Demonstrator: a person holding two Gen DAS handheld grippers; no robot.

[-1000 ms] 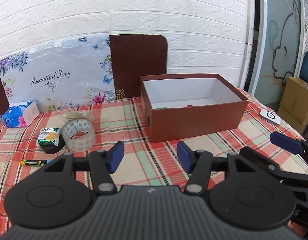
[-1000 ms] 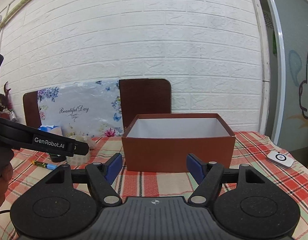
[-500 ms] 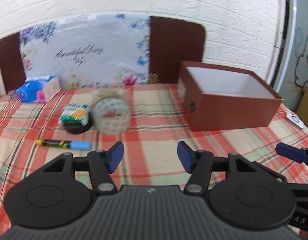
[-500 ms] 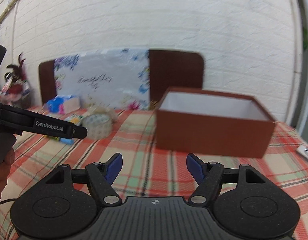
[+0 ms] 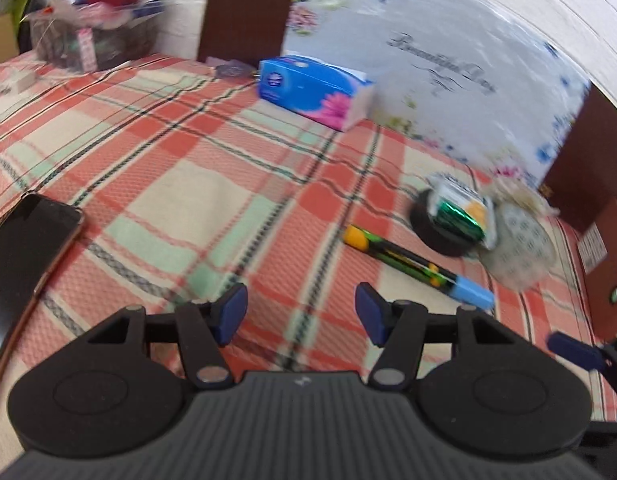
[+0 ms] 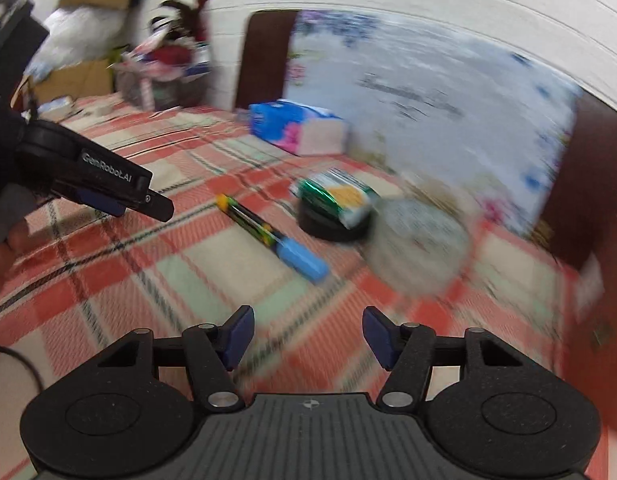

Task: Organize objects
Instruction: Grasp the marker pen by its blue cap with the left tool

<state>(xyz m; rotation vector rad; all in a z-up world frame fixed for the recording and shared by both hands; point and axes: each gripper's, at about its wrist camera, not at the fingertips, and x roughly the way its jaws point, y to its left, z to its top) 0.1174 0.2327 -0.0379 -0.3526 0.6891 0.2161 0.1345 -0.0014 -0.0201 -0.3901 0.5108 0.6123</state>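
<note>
Marker point(image 5: 418, 266) on tablecloth ahead of both jaws; left parted, right just narrowed, both empty.

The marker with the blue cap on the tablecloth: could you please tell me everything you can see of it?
The marker is a slim stick with a light blue cap at one end, an orange-yellow tip at the other and a dark barrel printed in green and yellow; it looks like plastic. It lies flat and alone on the plaid tablecloth, slanted across the pattern, cap end nearer the camera. It sits close beside the black disc under a green packet, apparently not touching. Nothing grips it.
</note>
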